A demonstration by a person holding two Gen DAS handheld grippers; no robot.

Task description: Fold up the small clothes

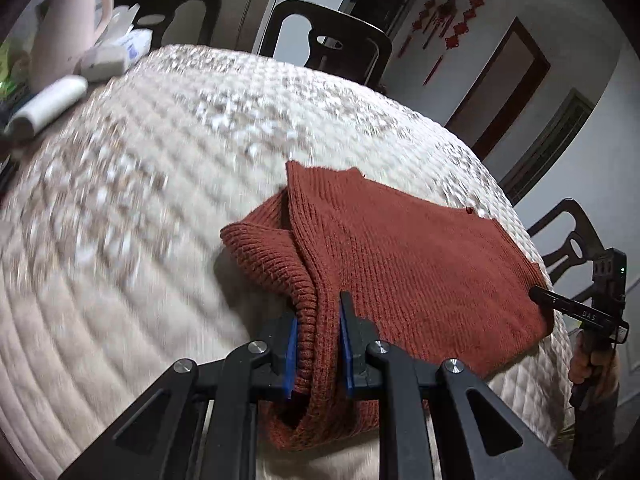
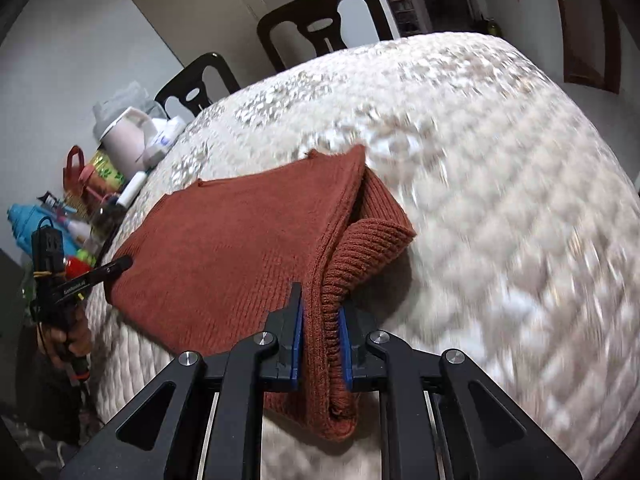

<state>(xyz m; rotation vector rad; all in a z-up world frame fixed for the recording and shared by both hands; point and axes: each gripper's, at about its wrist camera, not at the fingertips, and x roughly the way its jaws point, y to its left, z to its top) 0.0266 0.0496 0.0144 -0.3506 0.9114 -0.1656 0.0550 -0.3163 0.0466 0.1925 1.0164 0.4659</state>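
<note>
A rust-red knitted sweater lies partly folded on the quilted cream table cover. My left gripper is shut on the sweater's ribbed edge at its left corner, with a cuff bulging out to the left. My right gripper is shut on the sweater at its right corner, next to a ribbed cuff. Each view also shows the other gripper at the sweater's far corner: the right gripper in the left wrist view, the left gripper in the right wrist view, each held by a hand.
A pink kettle, tissue packs and a white roll crowd one end of the table. Bottles, a red bag and small items stand there too. Dark chairs ring the table cover.
</note>
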